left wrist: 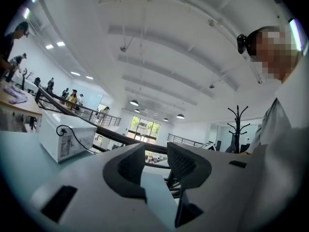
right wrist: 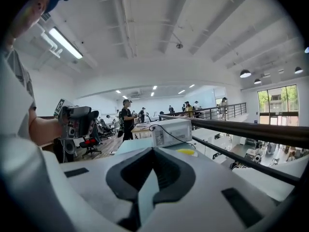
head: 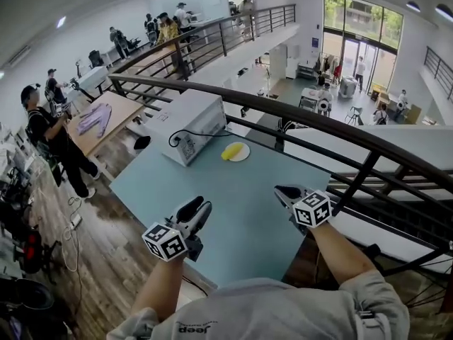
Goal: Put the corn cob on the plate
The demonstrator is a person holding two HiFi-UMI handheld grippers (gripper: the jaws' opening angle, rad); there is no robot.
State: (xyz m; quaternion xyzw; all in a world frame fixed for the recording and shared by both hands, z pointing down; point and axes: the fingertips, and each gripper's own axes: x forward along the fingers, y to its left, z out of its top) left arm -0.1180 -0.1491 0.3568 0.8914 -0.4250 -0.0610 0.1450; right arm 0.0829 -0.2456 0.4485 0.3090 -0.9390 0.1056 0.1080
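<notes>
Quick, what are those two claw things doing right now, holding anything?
Left gripper: open, holding nothing.
Right gripper: closed, holding nothing.

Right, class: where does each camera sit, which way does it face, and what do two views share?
Head view: on the person's head, steeply down onto the table; left gripper, right gripper, forearms show.
Left gripper view: on that gripper, level past its fingers toward the railing; the person's torso shows.
Right gripper view: on that gripper, across the table; the left hand shows.
Shared: all show the white box; head and right gripper views, the corn cob.
</notes>
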